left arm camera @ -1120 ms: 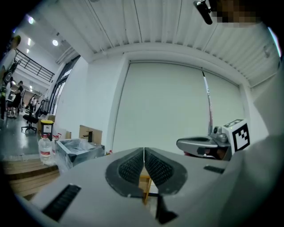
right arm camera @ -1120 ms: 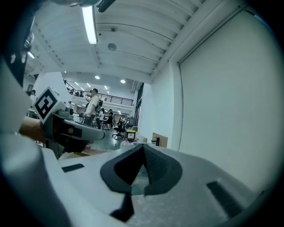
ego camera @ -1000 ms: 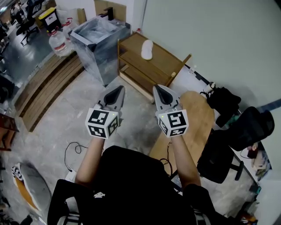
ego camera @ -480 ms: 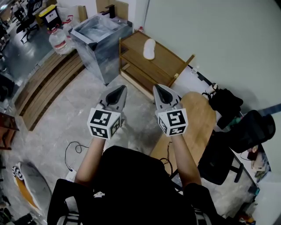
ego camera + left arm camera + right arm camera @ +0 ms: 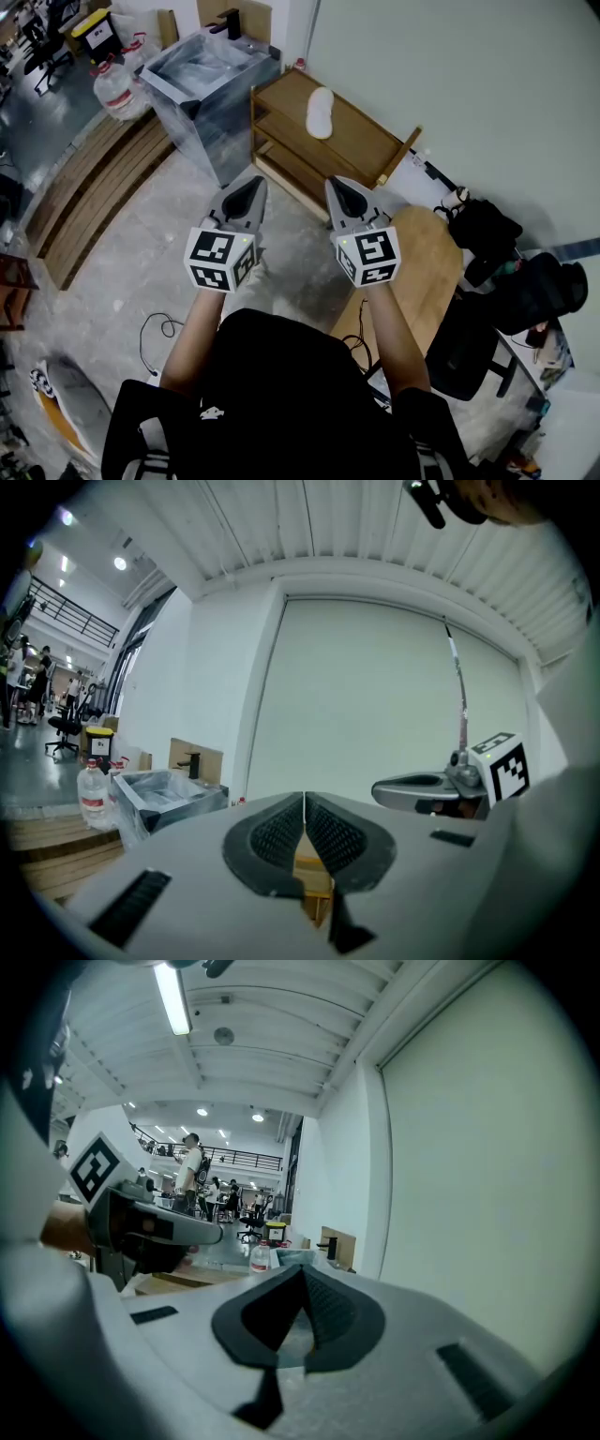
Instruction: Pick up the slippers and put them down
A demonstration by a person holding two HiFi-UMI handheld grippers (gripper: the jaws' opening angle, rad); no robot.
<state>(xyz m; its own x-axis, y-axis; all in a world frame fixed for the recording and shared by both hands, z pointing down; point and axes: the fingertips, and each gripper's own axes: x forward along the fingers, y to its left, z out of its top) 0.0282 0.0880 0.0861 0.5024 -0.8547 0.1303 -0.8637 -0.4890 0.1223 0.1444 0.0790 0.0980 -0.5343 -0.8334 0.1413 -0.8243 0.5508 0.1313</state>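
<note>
A white slipper [image 5: 320,112] lies on the top board of a wooden shelf rack [image 5: 361,141] against the wall, seen in the head view. My left gripper [image 5: 251,188] and right gripper [image 5: 337,187] are held side by side at chest height, both pointing toward the rack and well short of it. Each is shut with nothing between its jaws. In the left gripper view the shut left gripper [image 5: 304,803] shows a sliver of the wooden rack behind its tips. In the right gripper view the right gripper [image 5: 302,1279] is likewise shut and holds nothing.
A metal bin lined with plastic [image 5: 208,70] stands left of the rack, with a water jug [image 5: 111,89] beyond it. Wooden slats [image 5: 89,187] lie on the floor at left. A round wooden table [image 5: 422,272] and black chairs [image 5: 544,291] are at right. A cable [image 5: 155,333] trails on the floor.
Both grippers have moved forward together toward the rack, which now sits a little closer and lower in the head view. Their jaws stayed shut.
</note>
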